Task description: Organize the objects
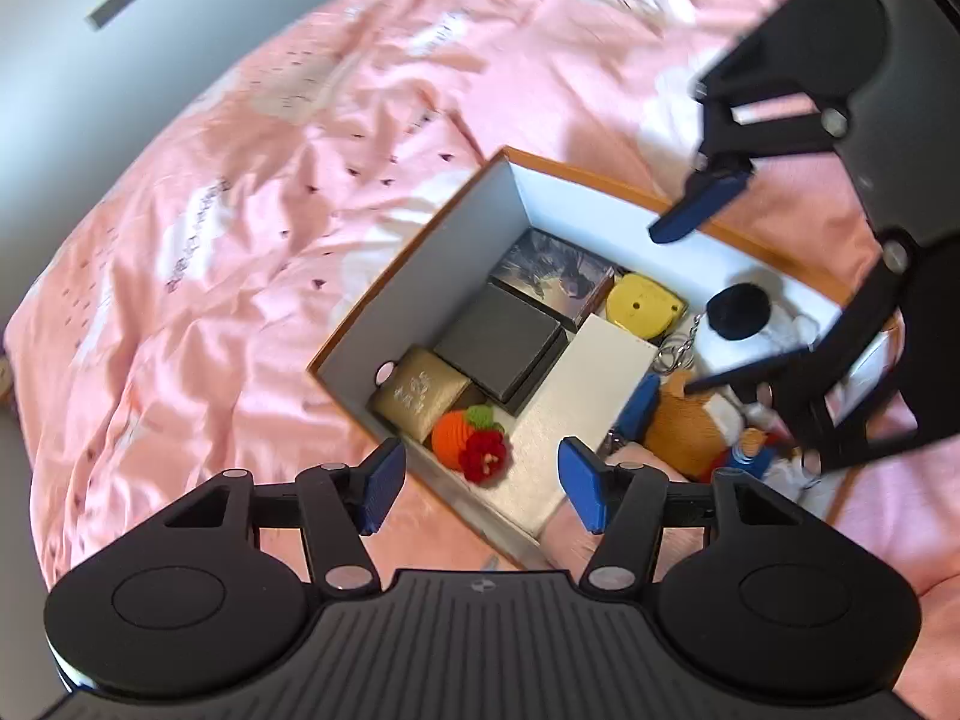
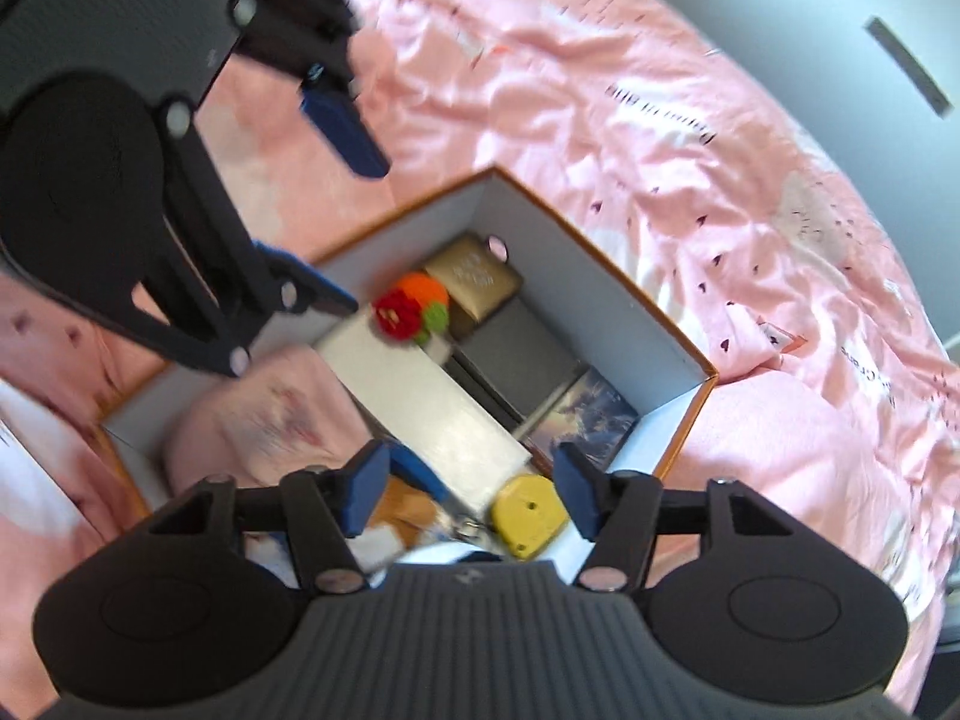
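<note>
Pink bedding (image 1: pixel 252 192) covers the bed, and on it sits the orange-edged cardboard box (image 1: pixel 414 240) that collects the things being organized. No loose item shows on the visible stretch of quilt in either wrist view, so the gathering looks largely done, though parts of the bed lie outside the pictures.

Going left to right through the box in the left wrist view: a gold pouch (image 1: pixel 417 393) lies at the near-left corner, with a crocheted orange fruit with red flower (image 1: pixel 474 441) just beside it. Behind them rest a dark grey case (image 1: pixel 501 339) and a printed picture box (image 1: pixel 555 273). A white flat box (image 1: pixel 594 372) runs down the middle. Further right come a yellow tape measure (image 1: pixel 645 303), a key ring (image 1: pixel 675 354), a black-and-white plush (image 1: pixel 741 321) and a brown plush toy (image 1: pixel 690 426), packed close together. A pink cloth (image 2: pixel 270 420) fills the near end in the right wrist view.

The left claw (image 1: pixel 480 486) hangs above the box's near edge, jaws well apart with nothing between them. The right claw (image 2: pixel 465 495) hovers over the tape-measure end, also spread and empty.

What may be left, by my judgement, is tidying the crowded right side or closing up; no lid is visible.
</note>
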